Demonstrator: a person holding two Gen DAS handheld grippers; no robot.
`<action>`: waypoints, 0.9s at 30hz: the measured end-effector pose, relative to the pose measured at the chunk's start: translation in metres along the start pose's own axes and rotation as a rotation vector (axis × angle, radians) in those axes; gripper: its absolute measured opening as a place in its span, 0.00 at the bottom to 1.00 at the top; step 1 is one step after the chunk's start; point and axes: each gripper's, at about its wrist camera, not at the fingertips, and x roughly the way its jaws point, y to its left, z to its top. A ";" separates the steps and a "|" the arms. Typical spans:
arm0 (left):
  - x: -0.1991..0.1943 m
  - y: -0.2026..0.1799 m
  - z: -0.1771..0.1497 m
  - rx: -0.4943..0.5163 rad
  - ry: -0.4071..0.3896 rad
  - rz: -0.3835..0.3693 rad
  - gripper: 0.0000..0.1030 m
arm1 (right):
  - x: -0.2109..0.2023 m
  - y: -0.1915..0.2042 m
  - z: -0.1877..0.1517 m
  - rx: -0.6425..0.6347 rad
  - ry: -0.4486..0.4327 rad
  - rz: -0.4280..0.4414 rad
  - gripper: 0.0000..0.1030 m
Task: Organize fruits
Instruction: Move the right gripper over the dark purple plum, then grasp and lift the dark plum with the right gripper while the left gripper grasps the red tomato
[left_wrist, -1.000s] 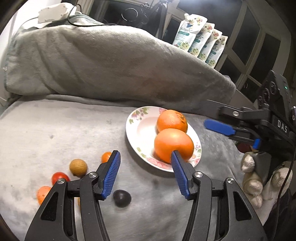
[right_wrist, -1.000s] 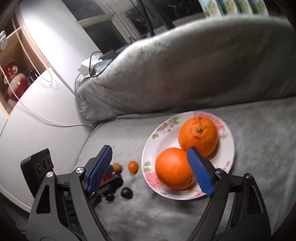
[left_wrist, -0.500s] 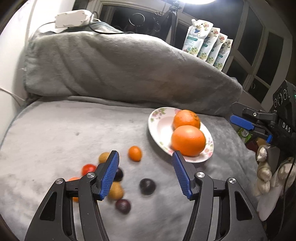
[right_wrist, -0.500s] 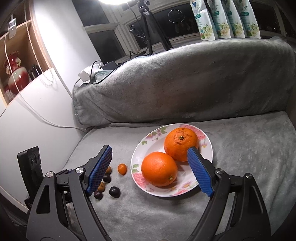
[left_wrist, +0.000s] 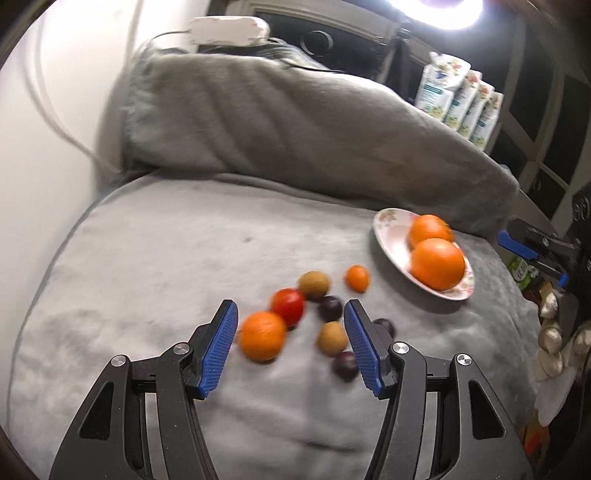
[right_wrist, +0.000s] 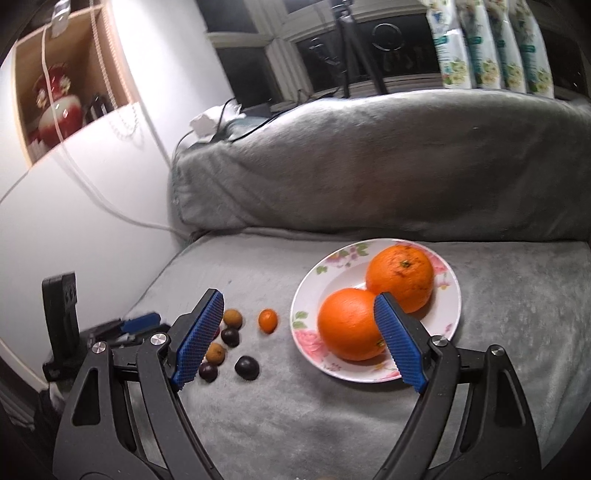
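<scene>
Grey blanket (left_wrist: 155, 258) spread over the seat, floral plate (right_wrist: 306, 299) taken as the landmark. Far left of the plate, left gripper (left_wrist: 290, 345) hovering over a loose cluster of small fruit, jaws apart and clamped on nothing; blurred view. Between its blue pads, well left of the plate: a small orange (left_wrist: 263, 335) nearest the left pad, a red tomato (left_wrist: 288, 302) just behind it, a tan round fruit (left_wrist: 331, 338) close to the right pad, a dark plum (left_wrist: 330, 308) behind that. Another tan fruit (left_wrist: 314, 284) farther back, a dark plum (left_wrist: 345, 365) below the right pad, one more (left_wrist: 384, 325) half hidden behind it. Closer to the plate, just off its left edge, a tiny orange kumquat (right_wrist: 268, 320), apart from the rim. On the plate, two large oranges touching: front orange (right_wrist: 349, 323) toward the near-left, rear orange (right_wrist: 400, 282) toward the far-right. Right gripper (right_wrist: 301, 341) held above the blanket before the plate, jaws wide apart, empty; right pad overlapping the front orange in view, contact impossible to tell. Behind the plate, a grey cushion (right_wrist: 369, 158), and pouches (right_wrist: 487, 40) on the sill beyond
</scene>
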 end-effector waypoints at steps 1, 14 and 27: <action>-0.001 0.005 -0.001 -0.009 0.000 0.009 0.58 | 0.002 0.004 -0.002 -0.014 0.011 0.005 0.83; 0.007 0.018 0.005 -0.022 0.032 -0.048 0.56 | 0.029 0.031 -0.026 -0.103 0.129 0.040 0.83; 0.048 0.003 0.018 0.121 0.196 -0.092 0.45 | 0.064 0.048 -0.049 -0.185 0.263 0.069 0.52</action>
